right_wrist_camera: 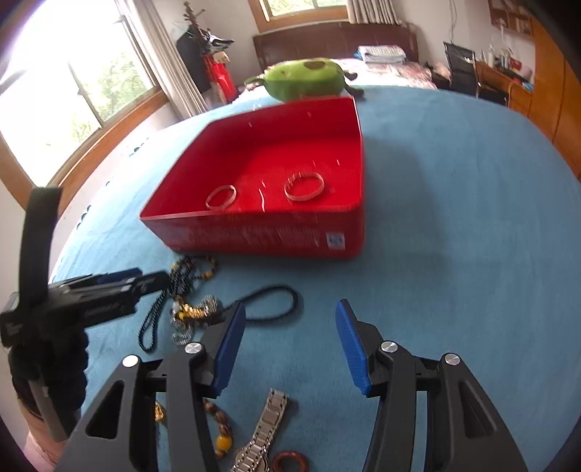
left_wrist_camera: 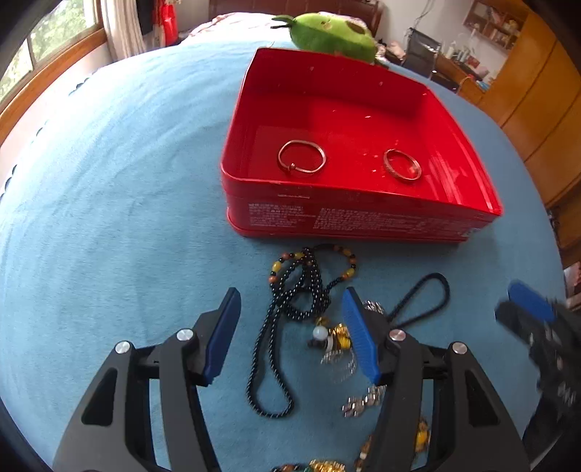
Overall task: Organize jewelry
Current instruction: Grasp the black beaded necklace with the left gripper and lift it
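Note:
A red tin box (left_wrist_camera: 363, 214) (right_wrist_camera: 254, 236) stands on the blue cloth and holds two metal bangles (left_wrist_camera: 301, 157) (left_wrist_camera: 402, 164) (right_wrist_camera: 304, 186). In front of it lie a black bead necklace (left_wrist_camera: 276, 345), a multicoloured bead bracelet (left_wrist_camera: 348, 259), a black cord loop (left_wrist_camera: 421, 301) (right_wrist_camera: 276, 303) and a gold and pearl charm cluster (left_wrist_camera: 332, 337) (right_wrist_camera: 192, 312). My left gripper (left_wrist_camera: 292, 336) is open, low over the black necklace. My right gripper (right_wrist_camera: 288, 350) is open and empty over bare cloth. A metal watch (right_wrist_camera: 259, 435) and a brown ring (right_wrist_camera: 290, 463) lie under it.
A green plush toy (left_wrist_camera: 332, 34) (right_wrist_camera: 307, 80) lies behind the box. The blue cloth (left_wrist_camera: 109, 218) covers a round surface. The right gripper shows at the right edge of the left wrist view (left_wrist_camera: 533, 308). More beads and a metal chain (left_wrist_camera: 363, 401) lie near the front edge.

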A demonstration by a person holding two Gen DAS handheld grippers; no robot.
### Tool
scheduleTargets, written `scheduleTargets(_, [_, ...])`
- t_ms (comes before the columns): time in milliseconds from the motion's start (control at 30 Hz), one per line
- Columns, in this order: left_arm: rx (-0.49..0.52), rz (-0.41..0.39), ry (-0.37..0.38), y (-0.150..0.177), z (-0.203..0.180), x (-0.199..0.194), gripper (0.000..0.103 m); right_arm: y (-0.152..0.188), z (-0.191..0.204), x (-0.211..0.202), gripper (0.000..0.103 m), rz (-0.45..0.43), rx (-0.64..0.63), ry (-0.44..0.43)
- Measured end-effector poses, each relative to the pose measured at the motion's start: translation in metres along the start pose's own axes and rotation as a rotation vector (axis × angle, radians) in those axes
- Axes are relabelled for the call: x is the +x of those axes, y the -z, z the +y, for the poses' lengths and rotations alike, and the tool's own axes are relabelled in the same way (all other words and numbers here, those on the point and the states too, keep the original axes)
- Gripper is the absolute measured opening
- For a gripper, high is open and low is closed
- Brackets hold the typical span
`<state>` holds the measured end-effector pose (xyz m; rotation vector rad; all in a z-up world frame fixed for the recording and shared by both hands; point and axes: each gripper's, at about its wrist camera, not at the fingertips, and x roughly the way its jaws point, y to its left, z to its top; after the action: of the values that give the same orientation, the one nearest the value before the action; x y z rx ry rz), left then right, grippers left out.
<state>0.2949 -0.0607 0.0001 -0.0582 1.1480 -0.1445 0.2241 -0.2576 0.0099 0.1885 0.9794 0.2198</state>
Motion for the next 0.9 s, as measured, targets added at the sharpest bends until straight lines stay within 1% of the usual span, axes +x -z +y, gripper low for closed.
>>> scheduleTargets(167, [-0.008, 0.041, -0.012, -0.004, 0.001, 0.024, 0.056, 0.008, -0.005, 0.008, 0.052, 0.019, 0.015, 0.003])
scheduleTargets(267, [0.003, 0.026, -0.011, -0.008, 0.001, 0.029, 0.055, 0.010, -0.007, 0.014, 0.052, 0.028, 0.016, 0.017])
scheduleTargets(333, [0.006, 0.018, -0.010, -0.007, 0.001, 0.030, 0.046, 0.011, -0.009, 0.018, 0.052, 0.037, 0.019, 0.023])
scheduleTargets(400, [0.018, 0.010, 0.010, -0.009, 0.001, 0.031, 0.022, 0.012, -0.011, 0.022, 0.052, 0.045, 0.022, 0.030])
scheduleTargets(467, [0.014, 0.016, 0.042, -0.009, 0.002, 0.031, 0.016, 0.013, -0.013, 0.024, 0.052, 0.049, 0.023, 0.033])
scheduleTargets(533, [0.011, 0.016, 0.059, -0.009, 0.004, 0.030, 0.015, 0.014, -0.013, 0.026, 0.052, 0.052, 0.020, 0.036])
scheduleTargets(567, [0.003, 0.016, 0.068, -0.008, 0.006, 0.029, 0.010, 0.014, -0.013, 0.027, 0.052, 0.053, 0.019, 0.037])
scheduleTargets(633, [0.000, 0.016, 0.081, -0.006, 0.010, 0.025, 0.009, 0.015, -0.012, 0.027, 0.052, 0.055, 0.015, 0.037])
scheduleTargets(667, [0.001, 0.009, 0.090, -0.006, 0.011, 0.020, 0.006, 0.015, -0.012, 0.028, 0.052, 0.057, 0.012, 0.037])
scheduleTargets(733, [0.001, -0.008, 0.097, -0.003, 0.013, 0.010, 0.006, 0.016, -0.011, 0.029, 0.052, 0.060, 0.010, 0.033])
scheduleTargets(900, [-0.008, -0.086, 0.130, -0.001, 0.020, -0.029, 0.006, 0.016, -0.011, 0.029, 0.052, 0.061, 0.007, 0.023])
